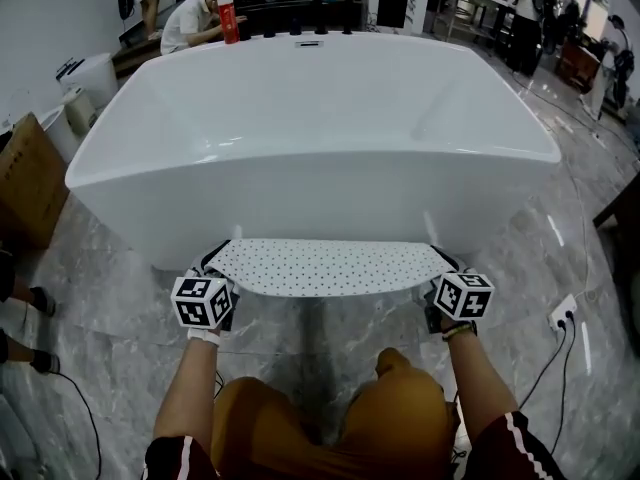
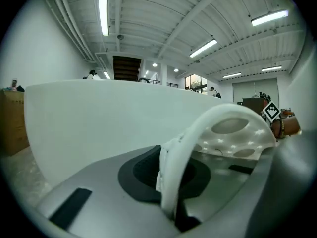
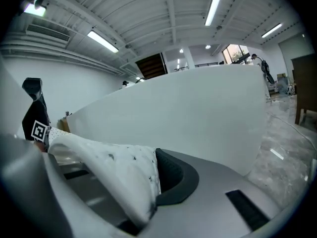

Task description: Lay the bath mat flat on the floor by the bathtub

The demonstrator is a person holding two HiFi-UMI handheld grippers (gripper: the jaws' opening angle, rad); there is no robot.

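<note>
Here the bath mat (image 1: 320, 266) hangs above the floor (image 1: 110, 318) beside the bathtub (image 1: 300, 138), left tool (image 1: 222, 261) and right tool (image 1: 441, 265) each clamped on an end. Uneven release may leave it buckled.

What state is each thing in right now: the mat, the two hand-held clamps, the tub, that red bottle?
bath mat: stretched out between both grippers, in front of the tub, not let go.
left gripper: shut on the mat's left end.
right gripper: shut on the mat's right end.
bathtub: empty.
red bottle: upright on the tub's far rim.
</note>
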